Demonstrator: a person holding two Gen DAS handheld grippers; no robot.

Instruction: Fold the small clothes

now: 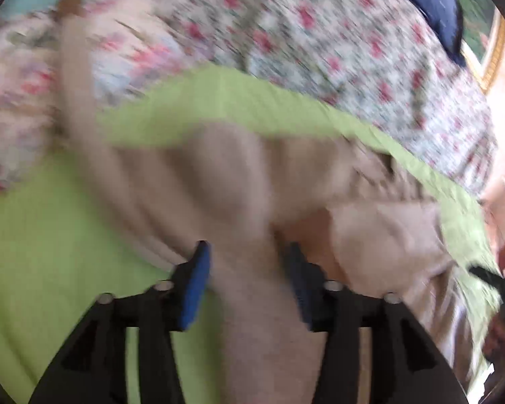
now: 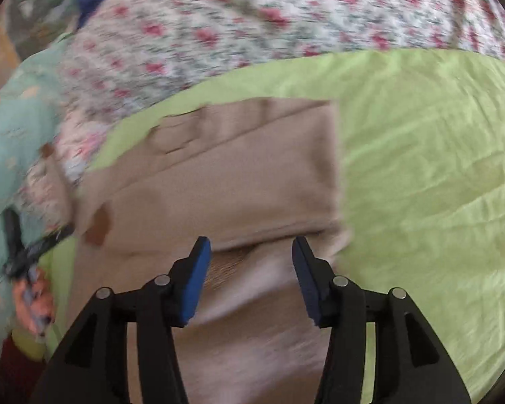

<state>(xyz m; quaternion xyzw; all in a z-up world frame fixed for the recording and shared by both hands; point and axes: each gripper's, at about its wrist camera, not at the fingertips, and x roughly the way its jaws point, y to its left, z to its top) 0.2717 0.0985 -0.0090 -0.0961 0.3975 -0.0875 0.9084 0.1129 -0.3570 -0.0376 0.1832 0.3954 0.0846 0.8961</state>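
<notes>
No text, label, brand, number or sign can be read in either wrist view; the brown patch [image 2: 98,224] on the beige garment [image 2: 225,175] is too blurred to show any lettering.

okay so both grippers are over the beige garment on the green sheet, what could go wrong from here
1. Both views are motion-blurred, so the hands are moving fast; the beige garment may bunch rather than fold flat.
2. Fabric lies between the fingers of the left gripper and the right gripper, but both look spread apart, so cloth could slip out.
3. The green sheet is wrinkled and loose; a low pinch might catch it too.
</notes>
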